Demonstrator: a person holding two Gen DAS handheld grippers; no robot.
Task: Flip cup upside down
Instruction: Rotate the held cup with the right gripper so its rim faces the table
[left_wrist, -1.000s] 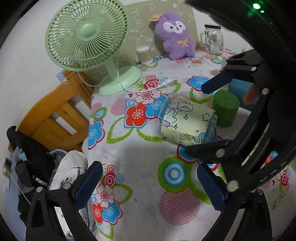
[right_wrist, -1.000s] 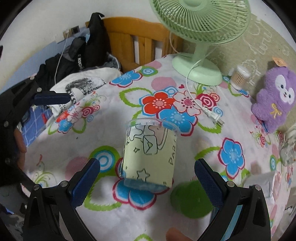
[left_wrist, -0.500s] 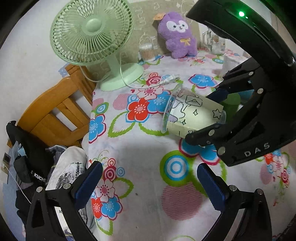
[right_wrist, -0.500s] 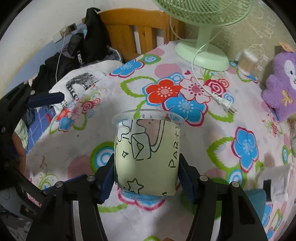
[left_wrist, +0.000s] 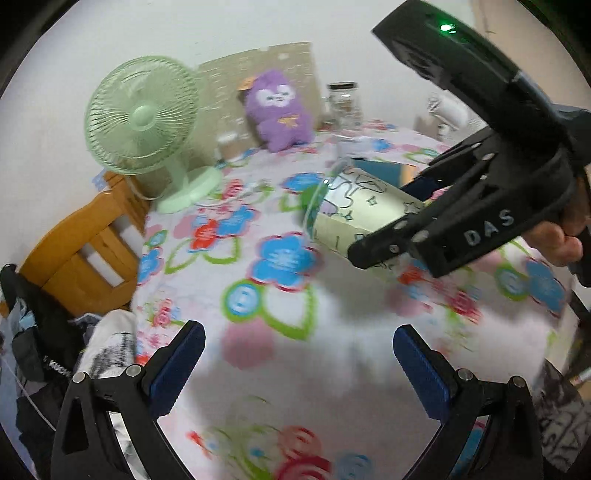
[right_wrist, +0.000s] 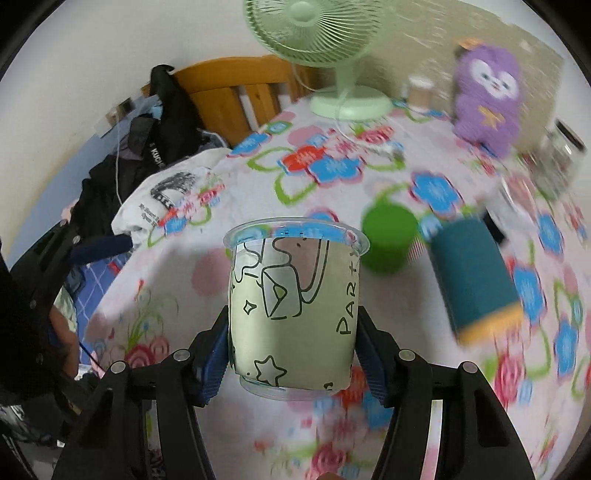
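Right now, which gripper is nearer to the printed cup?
Right. The right gripper clamps the printed cup between its fingers, off the table. The left gripper is open and apart from it.

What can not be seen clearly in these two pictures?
- Cup base, right wrist view: the right gripper fingers cover its lower sides.
- Cup far side, left wrist view: hidden behind the right gripper body.
- Jar contents, left wrist view: small and blurred.
- Teal roll and green cup, right wrist view: smeared by motion blur.
- Left gripper, right wrist view: mostly cut off by the left edge.
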